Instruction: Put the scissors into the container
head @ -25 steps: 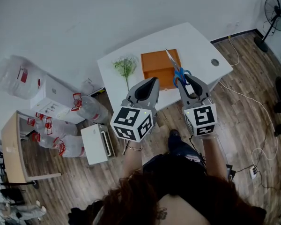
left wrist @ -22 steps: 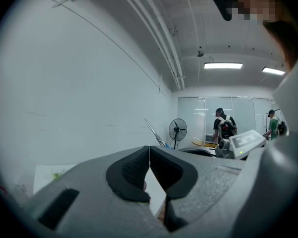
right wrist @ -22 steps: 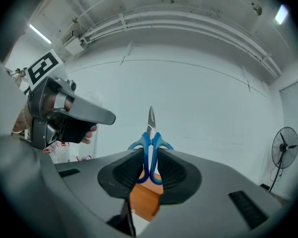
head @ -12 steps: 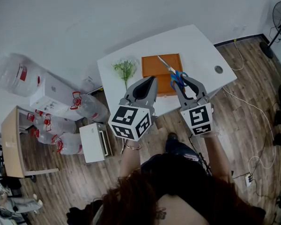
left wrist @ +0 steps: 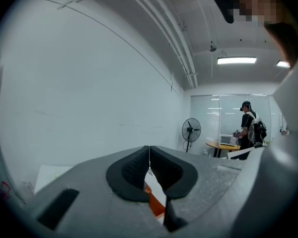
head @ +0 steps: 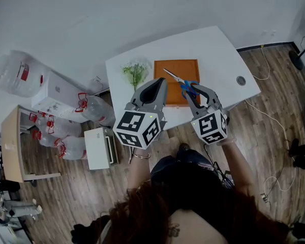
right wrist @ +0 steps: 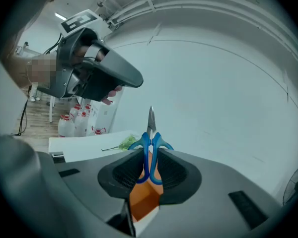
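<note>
Scissors (head: 182,82) with bright blue handles and plain steel blades hang over an orange container (head: 185,67) on a white counter (head: 218,50), pinched by their loops between the pads of the right gripper (right wrist: 149,168). The blades are shut together into a single point. Their long axis runs straight on from the gripper. In the head view the tip slants up and to the left, across the open top of the box and towards its far left corner. In the right gripper view the orange interior shows directly beneath the handles, so the container lies below and just ahead of the tool, not off to either side. How high the scissors hang above it cannot be told.

The left gripper (left wrist: 149,162), jaws pressed together on nothing, is held at the near left side of the box, beside a green sprig (head: 135,72) lying on the counter. The right gripper is the one placed for the job. What remains, by the look of it, is to lower the scissors tip-first and let them go; with the blades angled towards a corner, the length should fit inside the rim.
</note>
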`<state>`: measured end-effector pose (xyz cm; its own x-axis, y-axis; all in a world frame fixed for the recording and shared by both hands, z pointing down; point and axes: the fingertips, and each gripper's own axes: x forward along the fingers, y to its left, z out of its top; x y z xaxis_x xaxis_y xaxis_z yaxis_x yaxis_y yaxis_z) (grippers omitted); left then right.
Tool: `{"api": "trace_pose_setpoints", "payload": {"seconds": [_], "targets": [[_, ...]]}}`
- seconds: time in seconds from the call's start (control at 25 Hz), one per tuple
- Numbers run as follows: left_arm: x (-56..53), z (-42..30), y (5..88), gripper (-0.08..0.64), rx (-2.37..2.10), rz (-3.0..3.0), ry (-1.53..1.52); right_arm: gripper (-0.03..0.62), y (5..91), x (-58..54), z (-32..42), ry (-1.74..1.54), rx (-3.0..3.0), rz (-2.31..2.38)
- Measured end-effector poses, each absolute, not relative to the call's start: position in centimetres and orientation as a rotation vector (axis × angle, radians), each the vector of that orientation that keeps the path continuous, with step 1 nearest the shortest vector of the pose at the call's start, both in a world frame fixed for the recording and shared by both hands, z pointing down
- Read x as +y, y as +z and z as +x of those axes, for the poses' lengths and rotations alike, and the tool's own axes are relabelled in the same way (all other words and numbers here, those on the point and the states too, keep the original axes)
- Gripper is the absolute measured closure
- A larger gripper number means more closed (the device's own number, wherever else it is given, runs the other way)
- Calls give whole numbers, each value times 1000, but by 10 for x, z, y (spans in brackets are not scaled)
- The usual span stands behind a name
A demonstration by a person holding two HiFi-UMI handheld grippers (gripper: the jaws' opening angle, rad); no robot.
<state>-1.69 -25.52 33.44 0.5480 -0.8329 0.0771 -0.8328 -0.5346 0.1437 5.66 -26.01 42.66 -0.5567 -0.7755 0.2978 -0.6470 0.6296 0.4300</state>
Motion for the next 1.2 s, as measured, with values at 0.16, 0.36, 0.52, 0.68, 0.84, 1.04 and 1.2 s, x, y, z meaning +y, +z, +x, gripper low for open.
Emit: {"api": "trace_pose_setpoints", "payload": {"seconds": [0.16, 0.36, 0.52, 0.68, 0.84, 1.04, 1.2], "targets": [[-265, -18, 336, 543, -1447, 2608, 6, 512, 447, -269, 52, -389, -2368, 1042], [-276, -24, 334, 543, -1451, 2605, 16, 512, 471, -283, 48, -392, -2320, 963], [-287, -36, 332, 543, -1447, 2610, 22, 512, 490, -293, 44, -404, -2270, 914], [-301, -50, 328, 543, -1450, 2604, 20, 512, 509, -302, 39, -403, -2231, 855], [-311, -59, 330, 543, -1447, 2592, 29, 511, 530, -309, 39, -401, -2183, 784], [-319, -66, 336, 543, -1437, 2581, 36, 511, 557, -313, 40, -381, -2137, 709], [-325, -70, 340, 543, -1425, 2574, 40, 511, 577, -315, 38, -369, -2111, 646]]}}
